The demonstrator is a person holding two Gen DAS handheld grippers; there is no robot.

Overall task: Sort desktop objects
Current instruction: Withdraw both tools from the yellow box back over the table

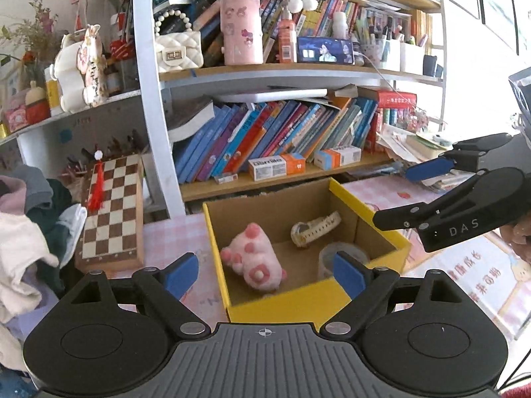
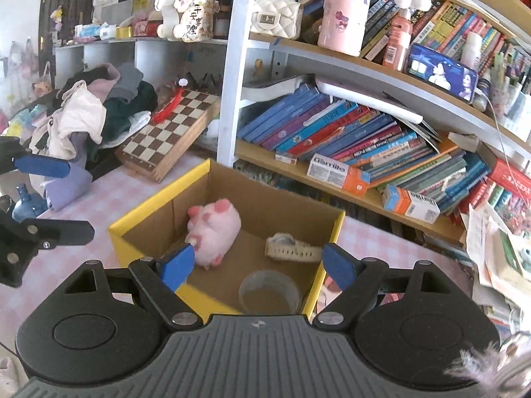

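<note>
Yellow box [image 1: 318,305] on the pink-checked table [image 2: 83,199], holding three things.

Inside lie a pink plush pig [image 1: 255,258], a white watch [image 1: 313,229] and a clear tape roll [image 2: 270,290]. The left gripper [image 1: 265,273] and the right gripper [image 2: 257,265] are both wide open and hold nothing, hanging above the box. A chessboard [image 1: 111,212] and bookshelf [image 1: 282,179] stand behind.

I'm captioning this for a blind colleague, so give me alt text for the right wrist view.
An open left-hand-side yellow cardboard box on a pink checked table holds a pink plush pig, a cream wristwatch and a clear tape roll. The right gripper hovers above, jaws open and empty, before crowded bookshelves.
</note>
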